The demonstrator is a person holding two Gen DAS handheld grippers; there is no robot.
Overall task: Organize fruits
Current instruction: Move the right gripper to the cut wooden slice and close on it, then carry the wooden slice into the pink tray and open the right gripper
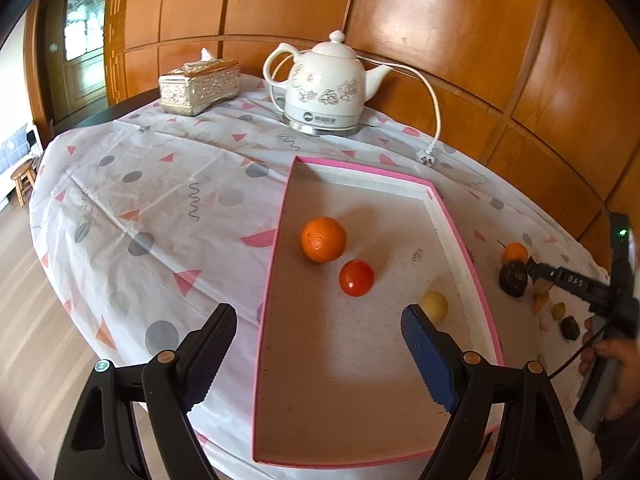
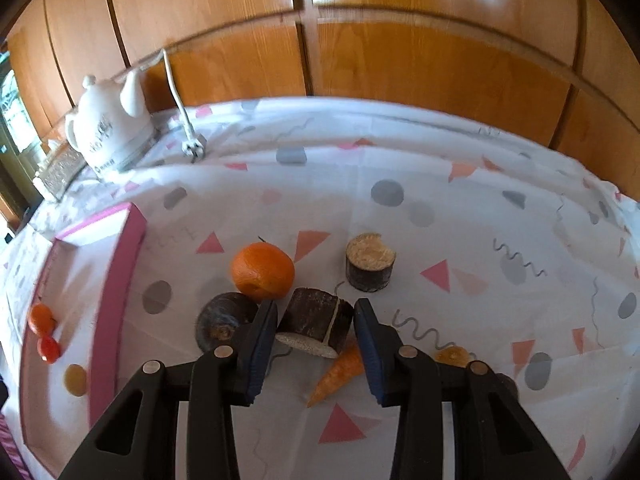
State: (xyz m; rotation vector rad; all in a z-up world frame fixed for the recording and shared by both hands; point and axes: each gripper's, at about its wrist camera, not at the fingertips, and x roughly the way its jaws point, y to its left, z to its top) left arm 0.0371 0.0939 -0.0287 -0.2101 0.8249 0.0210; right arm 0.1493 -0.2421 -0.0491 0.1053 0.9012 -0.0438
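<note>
Between the right gripper's (image 2: 315, 334) spread jaws lies a dark cut log piece (image 2: 316, 322), ungripped; closing could nudge the orange (image 2: 263, 270) rolling across the desk. Left gripper (image 1: 320, 344) gapes empty over the pink tray (image 1: 460, 240).

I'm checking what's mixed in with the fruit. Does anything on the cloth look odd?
Yes: a carrot lies beside the dark cut log piece between the right gripper jaws, and a second log piece stands behind; neither looks like fruit.
</note>
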